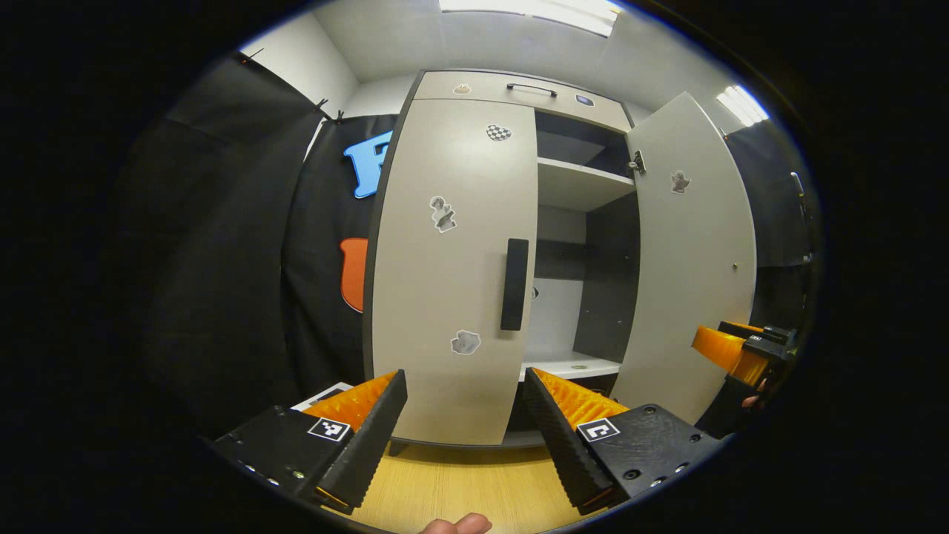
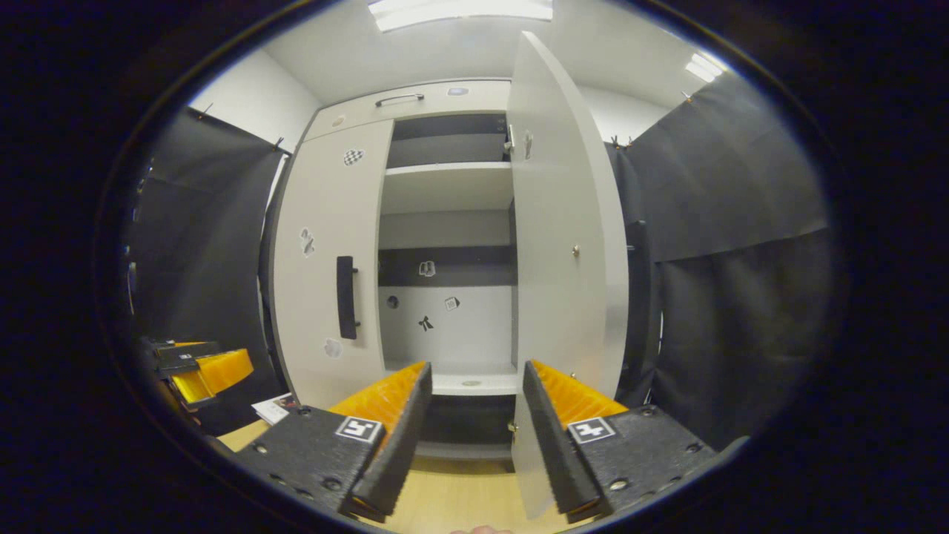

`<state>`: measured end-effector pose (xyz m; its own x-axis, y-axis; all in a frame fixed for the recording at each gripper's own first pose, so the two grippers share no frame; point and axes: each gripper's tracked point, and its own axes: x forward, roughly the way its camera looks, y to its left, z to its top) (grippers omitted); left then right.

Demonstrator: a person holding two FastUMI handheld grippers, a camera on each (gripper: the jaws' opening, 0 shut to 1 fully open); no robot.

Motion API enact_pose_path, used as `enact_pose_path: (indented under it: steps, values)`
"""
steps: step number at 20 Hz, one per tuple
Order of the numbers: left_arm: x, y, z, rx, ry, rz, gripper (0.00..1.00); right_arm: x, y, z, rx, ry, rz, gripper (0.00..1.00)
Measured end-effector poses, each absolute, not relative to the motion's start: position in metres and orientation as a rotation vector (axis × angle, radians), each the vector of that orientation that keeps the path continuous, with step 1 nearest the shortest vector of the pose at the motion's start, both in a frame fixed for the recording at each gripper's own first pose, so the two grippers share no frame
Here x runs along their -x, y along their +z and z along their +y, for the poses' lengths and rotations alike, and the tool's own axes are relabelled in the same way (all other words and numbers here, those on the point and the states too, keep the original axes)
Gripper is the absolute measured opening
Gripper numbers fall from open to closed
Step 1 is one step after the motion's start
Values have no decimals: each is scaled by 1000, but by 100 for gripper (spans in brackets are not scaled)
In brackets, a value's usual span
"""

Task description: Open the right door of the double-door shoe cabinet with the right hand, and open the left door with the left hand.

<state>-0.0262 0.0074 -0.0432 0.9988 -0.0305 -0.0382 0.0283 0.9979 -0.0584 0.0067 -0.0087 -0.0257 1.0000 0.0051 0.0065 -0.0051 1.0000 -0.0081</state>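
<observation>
The pale shoe cabinet's left door (image 1: pixel 452 274) is closed, with a dark vertical handle (image 1: pixel 514 284) near its inner edge. Its right door (image 1: pixel 689 259) stands swung open, baring white shelves (image 1: pixel 582 182). My left gripper (image 1: pixel 465 430) is open, low in front of the closed door and short of the handle, holding nothing. In the right gripper view the open right door (image 2: pixel 560 245) juts edge-on toward me; my right gripper (image 2: pixel 474 426) is open just left of its lower edge, touching nothing. The left door's handle (image 2: pixel 345 297) appears there too.
Black cloth walls flank the cabinet on both sides. A drawer with a bar handle (image 1: pixel 531 89) tops the cabinet. The wooden floor (image 1: pixel 460 482) runs beneath it. A white card (image 2: pixel 270 409) lies on the floor at the left. The other gripper (image 1: pixel 741 352) hovers right of the open door.
</observation>
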Motion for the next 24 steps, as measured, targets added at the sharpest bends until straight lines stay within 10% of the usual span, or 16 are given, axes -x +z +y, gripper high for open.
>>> enact_pose_path:
  steps: [2, 24]
  values:
    - [11, -34, 0, 49, -47, 31, 95, -9, -27, -9, 10, 8, -6, 100]
    - [-191, 3, -54, -54, -29, -13, 96, 2, -20, -19, 48, 45, -50, 100]
